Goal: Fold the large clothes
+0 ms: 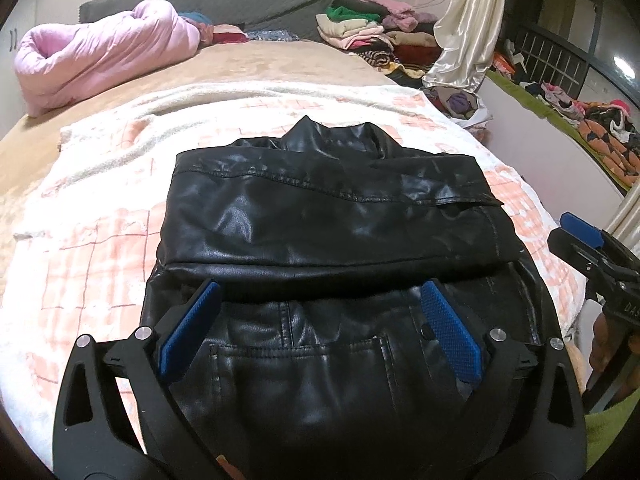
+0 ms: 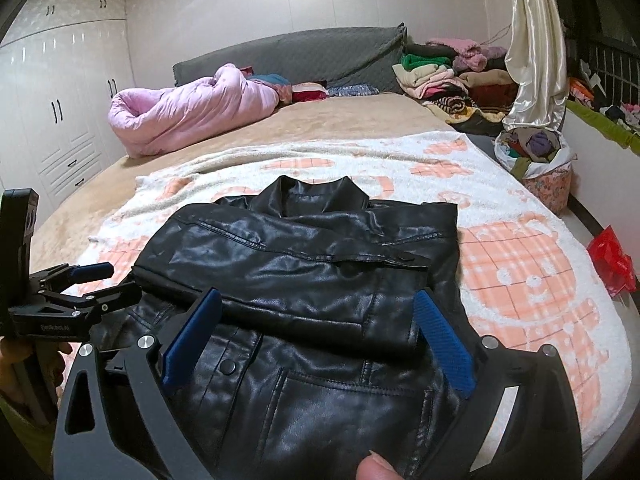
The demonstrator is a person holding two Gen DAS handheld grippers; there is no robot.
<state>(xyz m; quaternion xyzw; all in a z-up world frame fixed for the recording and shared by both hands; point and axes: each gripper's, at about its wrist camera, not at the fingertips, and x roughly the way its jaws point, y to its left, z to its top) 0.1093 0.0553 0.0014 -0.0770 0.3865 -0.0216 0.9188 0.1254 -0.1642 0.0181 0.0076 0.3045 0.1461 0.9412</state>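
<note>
The black jacket [image 1: 320, 216] is lying on the checked blanket [image 1: 100, 216] spread over the bed [image 2: 340, 120], its collar [image 2: 312, 192] pointing toward the grey headboard [image 2: 288, 52]. A broad panel of it is lying folded across the middle, so the upper body is looking doubled over, while the lower part with its pocket [image 2: 352, 396] is sitting flat and nearest the person. From this I am judging that the fold is partly done: the sides or sleeves appear tucked in already, though I cannot tell exactly which piece is lying on top.

The left hand-held gripper [image 1: 320, 300] is hovering over the lower edge of that folded panel with its jaws spread wide and nothing between the pads. The right hand-held gripper [image 2: 320, 312] is hanging over the same strip from the other side, equally released and carrying nothing. Neither pad seems to be pressing on the leather.

What is remaining, as I am reading it, is bringing the lower part up over the folded panel to make a compact bundle, then setting it aside. Heaps of clothes [image 2: 440, 80] by the far corner are suggesting more garments are waiting.
</note>
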